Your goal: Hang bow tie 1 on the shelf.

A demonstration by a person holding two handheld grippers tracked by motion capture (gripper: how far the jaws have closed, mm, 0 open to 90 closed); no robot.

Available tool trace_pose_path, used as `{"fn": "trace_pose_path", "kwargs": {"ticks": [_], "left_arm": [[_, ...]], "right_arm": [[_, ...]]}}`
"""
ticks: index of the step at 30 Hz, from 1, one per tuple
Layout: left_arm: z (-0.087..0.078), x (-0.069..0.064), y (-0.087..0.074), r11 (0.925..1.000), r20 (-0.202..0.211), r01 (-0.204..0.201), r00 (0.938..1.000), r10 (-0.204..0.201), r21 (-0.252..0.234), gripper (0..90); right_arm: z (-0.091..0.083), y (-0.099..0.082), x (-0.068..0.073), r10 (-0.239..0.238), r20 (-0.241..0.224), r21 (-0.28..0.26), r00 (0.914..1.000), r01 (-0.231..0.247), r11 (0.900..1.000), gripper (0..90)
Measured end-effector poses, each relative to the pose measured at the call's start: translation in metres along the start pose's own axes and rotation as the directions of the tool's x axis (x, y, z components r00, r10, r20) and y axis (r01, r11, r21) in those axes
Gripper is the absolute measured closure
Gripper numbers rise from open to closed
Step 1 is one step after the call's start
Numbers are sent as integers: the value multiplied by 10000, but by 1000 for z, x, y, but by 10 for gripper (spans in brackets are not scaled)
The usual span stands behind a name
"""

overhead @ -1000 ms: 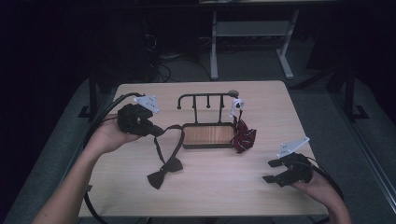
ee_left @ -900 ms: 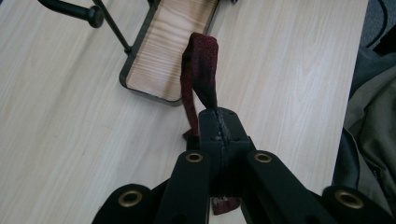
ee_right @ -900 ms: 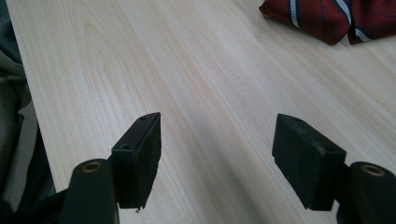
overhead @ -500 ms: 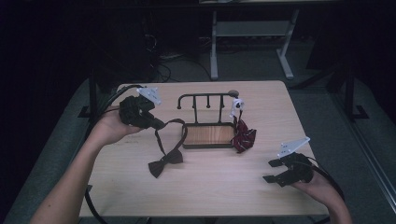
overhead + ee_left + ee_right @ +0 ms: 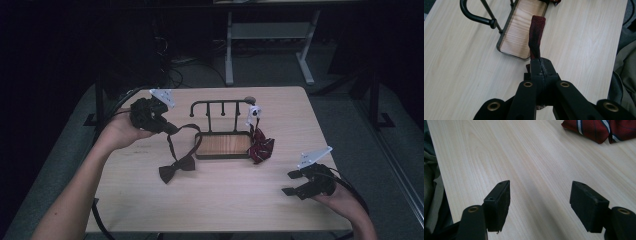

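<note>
On table left of centre: dark bow tie (image 5: 176, 168) lies flat, its maroon strap (image 5: 536, 35) rising in loop to left gripper (image 5: 170, 128), jaws pinched tight on strap end. Bow knot near front-left corner of rack tray (image 5: 223, 145). Tray: wood-grain base, black rim, hook rail (image 5: 220, 103) above; base bare. Striped red tie (image 5: 261, 148) hangs off rail's right end, bunched beside tray. Right gripper (image 5: 291, 182) near right edge of table (image 5: 240, 210), jaws spread wide, nothing between.
</note>
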State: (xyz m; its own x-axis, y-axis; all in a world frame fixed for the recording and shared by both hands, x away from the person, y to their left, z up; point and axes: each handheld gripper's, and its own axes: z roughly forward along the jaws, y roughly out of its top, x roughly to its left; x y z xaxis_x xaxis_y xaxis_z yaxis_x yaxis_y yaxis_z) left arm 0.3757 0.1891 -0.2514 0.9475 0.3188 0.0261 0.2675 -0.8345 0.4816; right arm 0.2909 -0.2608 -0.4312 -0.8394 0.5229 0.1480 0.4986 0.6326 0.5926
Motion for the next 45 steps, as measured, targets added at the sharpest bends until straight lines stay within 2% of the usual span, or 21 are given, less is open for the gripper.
{"fn": "trace_pose_path", "kwargs": {"ticks": [26, 30, 45], "left_arm": [[-3, 16, 14, 9999, -31, -81, 10000, 81, 135, 898], [-4, 20, 14, 9998, -142, -38, 9999, 41, 212, 898], [-7, 30, 20, 9994, -142, 50, 9999, -45, 357, 898]], "right_arm": [[-3, -4, -5, 67, 47, -132, 10000, -67, 9999, 324], [-4, -3, -4, 135, 62, -127, 9999, -134, 9998, 324], [-3, -3, -4, 122, 19, -105, 9999, -121, 9999, 324]]}}
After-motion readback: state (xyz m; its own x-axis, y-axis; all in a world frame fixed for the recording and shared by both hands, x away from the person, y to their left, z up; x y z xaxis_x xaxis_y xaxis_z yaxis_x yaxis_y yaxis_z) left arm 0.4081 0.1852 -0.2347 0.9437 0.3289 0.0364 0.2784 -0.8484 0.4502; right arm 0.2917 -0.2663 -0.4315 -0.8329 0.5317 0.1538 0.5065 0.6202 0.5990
